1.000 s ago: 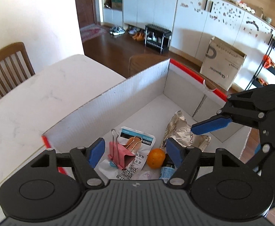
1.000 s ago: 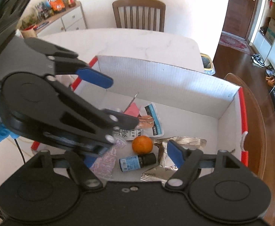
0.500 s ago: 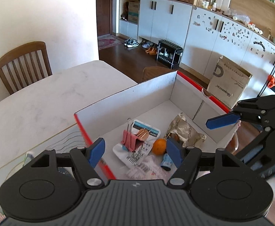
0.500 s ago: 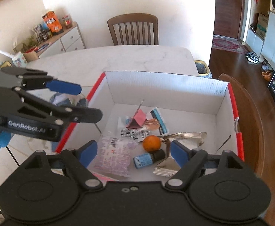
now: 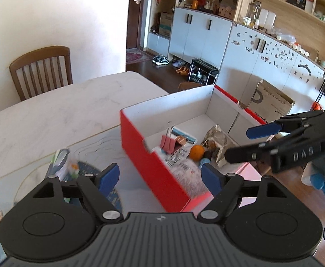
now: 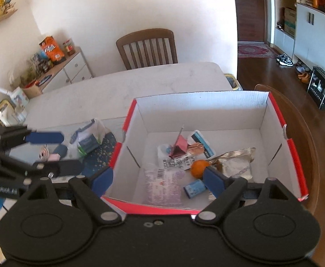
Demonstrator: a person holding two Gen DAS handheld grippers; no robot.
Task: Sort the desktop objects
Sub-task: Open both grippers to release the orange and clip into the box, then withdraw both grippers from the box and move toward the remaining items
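A red box with white inside [image 6: 273, 120] [image 5: 140, 146] stands on the table. In it lie a pink binder clip [image 6: 180, 146] [image 5: 168, 143], an orange [image 6: 198, 170] [image 5: 196, 152], a small blue-labelled bottle [image 6: 194, 188], a pink packet [image 6: 162, 184], a white leaflet and a silver foil bag [image 6: 235, 162] [image 5: 220, 140]. Left of the box lie a tissue pack [image 6: 89, 136] [image 5: 60, 164] and a small pink item [image 6: 51, 155]. My left gripper [image 5: 160, 179] [image 6: 57, 150] is open and empty over the box's left wall. My right gripper [image 6: 158, 180] [image 5: 242, 143] is open and empty above the box's near edge.
A dark blue patterned mat [image 6: 102, 151] lies under the tissue pack. A wooden chair [image 6: 148, 46] stands at the table's far side, another chair back [image 6: 300, 133] to the right of the box. A low cabinet with snacks [image 6: 57, 66] is at the left wall.
Both grippers have drawn back and up from inside the box. The left one has moved left, so the box's red outer wall and the tissue pack now show.
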